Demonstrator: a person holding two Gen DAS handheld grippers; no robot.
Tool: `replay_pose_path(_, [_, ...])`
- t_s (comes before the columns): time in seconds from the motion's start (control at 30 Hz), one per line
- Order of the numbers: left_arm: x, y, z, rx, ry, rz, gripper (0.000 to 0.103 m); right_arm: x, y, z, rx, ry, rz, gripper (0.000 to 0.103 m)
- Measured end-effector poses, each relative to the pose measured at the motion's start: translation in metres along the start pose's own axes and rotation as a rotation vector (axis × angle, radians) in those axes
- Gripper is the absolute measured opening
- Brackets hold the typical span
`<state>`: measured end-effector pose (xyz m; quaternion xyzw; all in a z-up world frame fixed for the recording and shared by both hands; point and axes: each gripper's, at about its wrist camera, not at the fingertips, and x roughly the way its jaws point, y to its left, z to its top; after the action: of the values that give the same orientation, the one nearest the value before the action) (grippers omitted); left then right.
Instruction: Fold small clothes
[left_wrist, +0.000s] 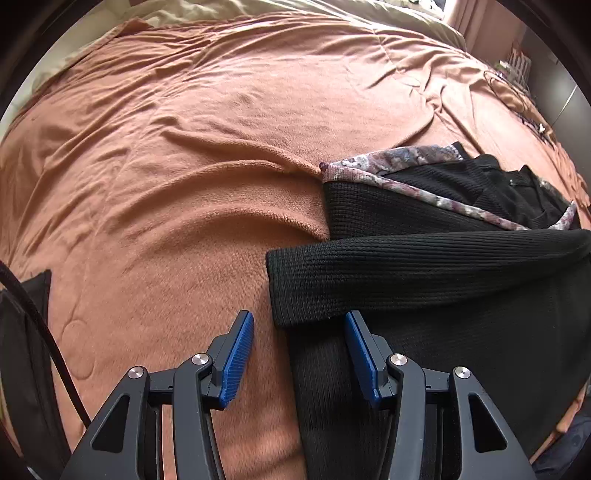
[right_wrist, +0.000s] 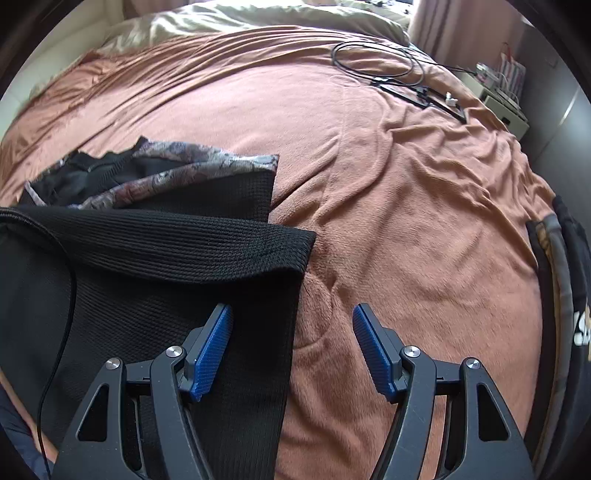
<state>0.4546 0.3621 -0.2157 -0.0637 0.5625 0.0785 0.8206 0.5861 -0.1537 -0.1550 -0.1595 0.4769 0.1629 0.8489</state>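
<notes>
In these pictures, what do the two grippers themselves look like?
Both look alike. The left gripper and the right gripper each have matte black angular linkage arms with silver round screw heads and triangular cut-outs. The jaws carry flat blue pads with a fine ribbed texture.

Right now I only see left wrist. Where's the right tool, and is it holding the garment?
Observer: The right tool is open and holds nothing. One finger is over the right edge of the garment, the other over the blanket.
Operator: Anything lying on the garment on that side?
Observer: A thin black cord runs across it, at the left of the right wrist view.
Operator: And further right on the bed?
Observer: A dark item with white lettering lies at the bed's right edge. I cannot tell what it is.
</notes>
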Motion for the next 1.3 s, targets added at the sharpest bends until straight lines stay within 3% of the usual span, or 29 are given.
replay_pose_path(0.37, [0.024, 0.001, 0.051, 0.003, -0.04, -0.01, 0.053, 0.047, -0.003, 0.046, 0.055, -0.041, 0.021, 0.066])
replay_pose_path(0.57, [0.023, 0.009, 0.074, -0.048, -0.086, 0.008, 0.053, 0.064, -0.006, 0.066, 0.099, -0.079, 0.023, 0.066])
replay_pose_path(0.7, [0.01, 0.019, 0.082, -0.095, -0.128, -0.008, 0.053, 0.066, -0.006, 0.075, 0.104, -0.096, 0.023, 0.054])
replay_pose_path(0.87, [-0.013, 0.028, 0.075, -0.092, -0.17, -0.023, 0.053, 0.054, -0.017, 0.071, 0.116, -0.119, 0.064, 0.053])
replay_pose_path(1.07, [-0.001, 0.032, 0.06, -0.073, -0.112, -0.028, 0.053, 0.034, -0.028, 0.054, 0.1, -0.144, 0.069, 0.053])
replay_pose_path(1.3, [0.027, 0.021, 0.053, -0.069, -0.058, -0.067, 0.053, 0.033, -0.041, 0.048, 0.093, -0.097, 0.084, 0.053])
